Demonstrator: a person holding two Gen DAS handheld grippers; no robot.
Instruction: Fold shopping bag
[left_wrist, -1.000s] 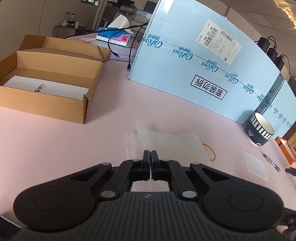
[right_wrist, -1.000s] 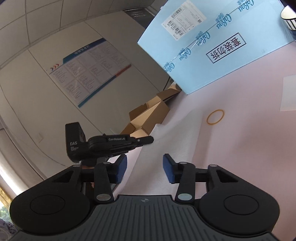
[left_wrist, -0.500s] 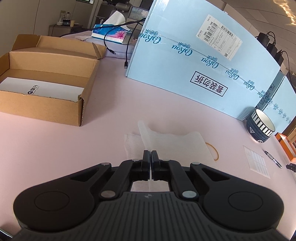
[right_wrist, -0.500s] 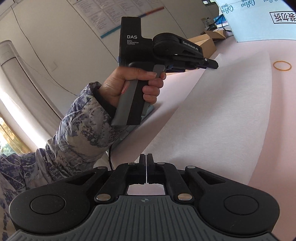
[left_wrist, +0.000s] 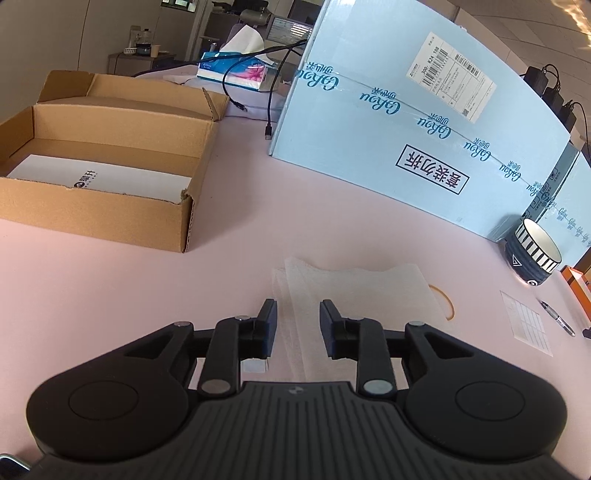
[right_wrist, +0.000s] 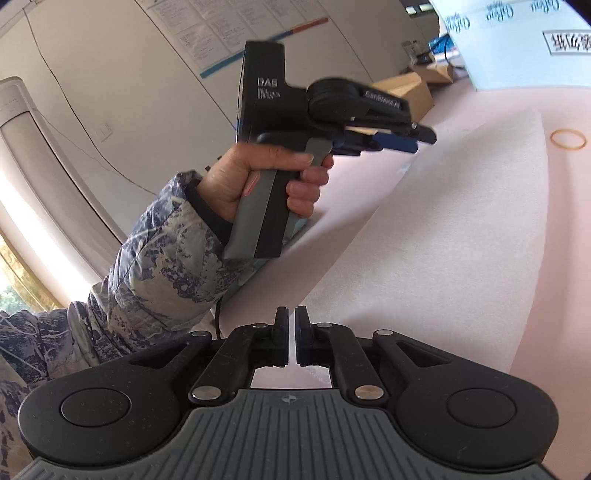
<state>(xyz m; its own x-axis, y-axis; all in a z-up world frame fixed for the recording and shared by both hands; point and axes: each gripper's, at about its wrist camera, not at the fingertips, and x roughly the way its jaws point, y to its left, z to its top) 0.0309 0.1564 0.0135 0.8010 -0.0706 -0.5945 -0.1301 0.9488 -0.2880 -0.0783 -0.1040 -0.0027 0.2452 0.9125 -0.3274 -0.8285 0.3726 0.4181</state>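
The white shopping bag (left_wrist: 362, 291) lies folded flat on the pink table (left_wrist: 258, 229). My left gripper (left_wrist: 298, 306) hovers over its near left part; its jaws are opening, and the bag lies below them with no pad pressing on it. In the right wrist view the bag (right_wrist: 461, 221) stretches away as a long white sheet. My right gripper (right_wrist: 291, 312) sits at the bag's near edge, its jaws opening with a narrow gap between the pads. A hand in a patterned sleeve holds the left gripper (right_wrist: 424, 138) above the bag's far edge.
An open cardboard box (left_wrist: 110, 192) stands at the left, with a large pale blue carton (left_wrist: 406, 129) behind the bag. A striped bowl (left_wrist: 532, 254), a rubber band (left_wrist: 445, 304), a label sheet (left_wrist: 526, 325) and a pen (left_wrist: 557, 321) lie to the right.
The left jaws, shut on the bag's edge before, have parted and let it go. The right jaws closed half a second ago and now stand slightly apart.
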